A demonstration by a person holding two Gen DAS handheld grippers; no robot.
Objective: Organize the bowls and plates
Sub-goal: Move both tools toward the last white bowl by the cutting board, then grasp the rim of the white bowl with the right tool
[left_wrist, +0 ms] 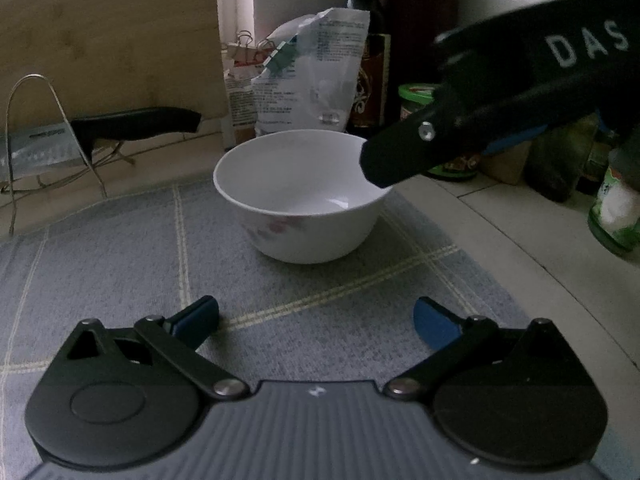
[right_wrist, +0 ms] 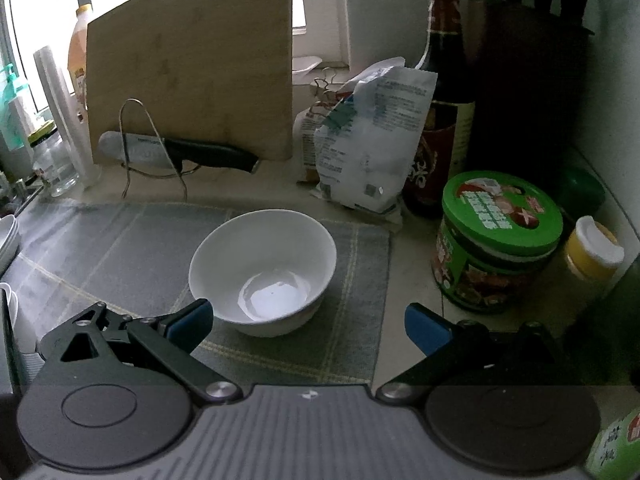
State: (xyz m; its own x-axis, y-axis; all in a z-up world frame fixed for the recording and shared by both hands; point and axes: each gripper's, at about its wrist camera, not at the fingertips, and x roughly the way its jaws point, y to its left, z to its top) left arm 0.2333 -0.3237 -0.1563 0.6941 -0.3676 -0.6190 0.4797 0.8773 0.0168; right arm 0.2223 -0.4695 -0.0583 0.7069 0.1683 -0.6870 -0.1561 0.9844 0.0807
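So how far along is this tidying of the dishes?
Done: a stack of white dishes already sits at the mat's left edge. In hand: nothing; the left gripper and right gripper are both open, the right one over the white bowl. Left: that bowl, alone on the grey mat, is not yet picked up.

In the left view the right gripper (left_wrist: pixel 394 160) covers the far right part of the bowl (left_wrist: pixel 296 196) rim and most of the green tin (left_wrist: pixel 416 98), and its body is cut by the right edge. In the right view, stacked plates (right_wrist: pixel 7 240) are cut by the left edge. The print on the bag (right_wrist: pixel 372 136) is too small to read
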